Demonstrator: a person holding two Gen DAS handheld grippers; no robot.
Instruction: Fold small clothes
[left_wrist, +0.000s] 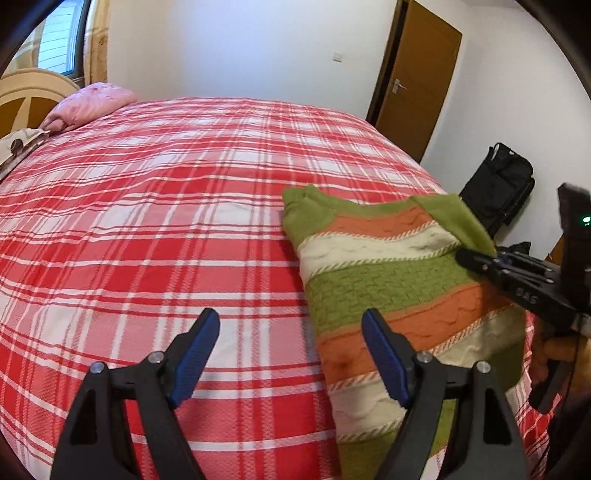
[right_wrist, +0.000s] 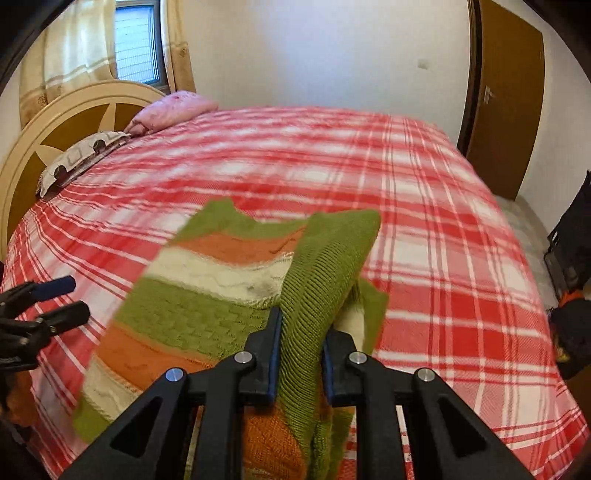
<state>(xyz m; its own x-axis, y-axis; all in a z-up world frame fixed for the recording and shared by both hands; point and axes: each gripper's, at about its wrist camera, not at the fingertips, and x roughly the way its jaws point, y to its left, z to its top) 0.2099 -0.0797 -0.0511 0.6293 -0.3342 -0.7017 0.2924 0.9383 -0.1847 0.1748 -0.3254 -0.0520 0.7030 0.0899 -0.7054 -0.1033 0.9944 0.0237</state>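
Note:
A small knit sweater with green, orange and cream stripes lies on the red plaid bed. My left gripper is open and empty, hovering at the sweater's left edge. My right gripper is shut on the sweater's green sleeve and holds it lifted over the sweater body. The right gripper also shows in the left wrist view at the sweater's right side. The left gripper shows at the left edge of the right wrist view, open.
A pink pillow and a patterned pillow lie by the cream headboard. A brown door stands at the far right. A black bag sits on the floor beside the bed.

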